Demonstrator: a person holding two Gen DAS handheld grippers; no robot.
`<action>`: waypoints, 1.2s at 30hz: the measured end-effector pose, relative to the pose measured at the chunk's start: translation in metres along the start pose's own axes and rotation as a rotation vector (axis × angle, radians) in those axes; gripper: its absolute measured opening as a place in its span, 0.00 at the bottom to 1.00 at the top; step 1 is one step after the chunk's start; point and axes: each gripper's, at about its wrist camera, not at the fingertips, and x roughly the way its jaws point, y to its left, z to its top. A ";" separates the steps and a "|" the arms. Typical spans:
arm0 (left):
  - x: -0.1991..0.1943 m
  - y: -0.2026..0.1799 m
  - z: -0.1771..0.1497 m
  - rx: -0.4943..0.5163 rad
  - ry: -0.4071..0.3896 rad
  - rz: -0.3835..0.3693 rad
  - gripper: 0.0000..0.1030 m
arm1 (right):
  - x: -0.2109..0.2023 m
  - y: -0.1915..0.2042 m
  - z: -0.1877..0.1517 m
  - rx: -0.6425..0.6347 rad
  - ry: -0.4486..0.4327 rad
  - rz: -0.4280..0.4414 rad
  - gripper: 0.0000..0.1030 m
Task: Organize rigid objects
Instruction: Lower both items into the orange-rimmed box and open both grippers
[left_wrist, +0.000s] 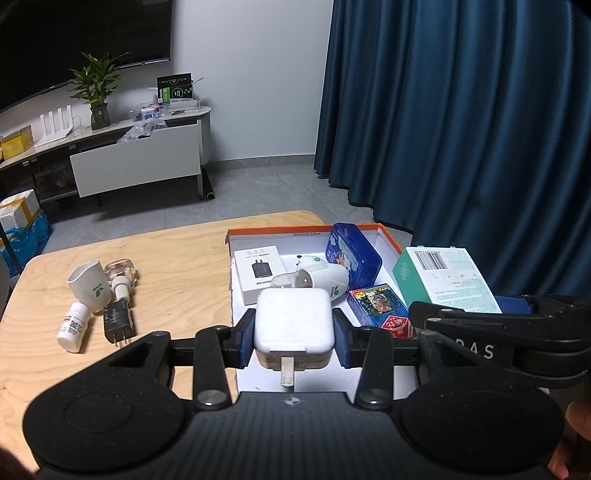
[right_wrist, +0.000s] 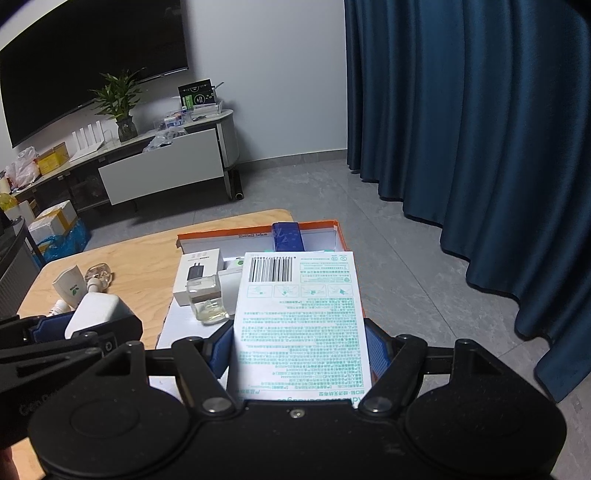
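My left gripper (left_wrist: 293, 334) is shut on a square white power adapter (left_wrist: 293, 323), its blue pads (left_wrist: 245, 334) pressing both sides and the plug prongs pointing back at the camera. The adapter hangs over the near left part of an orange-rimmed white box (left_wrist: 306, 230). My right gripper (right_wrist: 299, 350) is shut on a flat white-and-teal carton (right_wrist: 299, 314) with a barcode, held above the same box (right_wrist: 258, 230). That carton (left_wrist: 443, 277) also shows at the right of the left wrist view.
Inside the box lie a white charger package (left_wrist: 258, 273), a tipped white cup (left_wrist: 325, 282), a blue tin (left_wrist: 352, 254), card packs (left_wrist: 376, 299) and a clear glass bottle (right_wrist: 207, 299). On the wooden table (left_wrist: 177, 266) to the left stand a white cup (left_wrist: 90, 286), pill bottle (left_wrist: 74, 326) and black charger (left_wrist: 118, 321).
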 end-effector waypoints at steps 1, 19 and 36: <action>0.001 -0.001 0.000 0.000 0.001 -0.002 0.41 | 0.001 0.000 0.001 0.000 0.000 0.000 0.82; 0.020 -0.005 0.005 -0.009 0.026 -0.006 0.41 | 0.026 -0.005 0.009 -0.018 0.023 0.008 0.82; 0.041 -0.007 0.009 -0.020 0.053 -0.008 0.41 | 0.055 -0.006 0.018 -0.027 0.060 0.007 0.82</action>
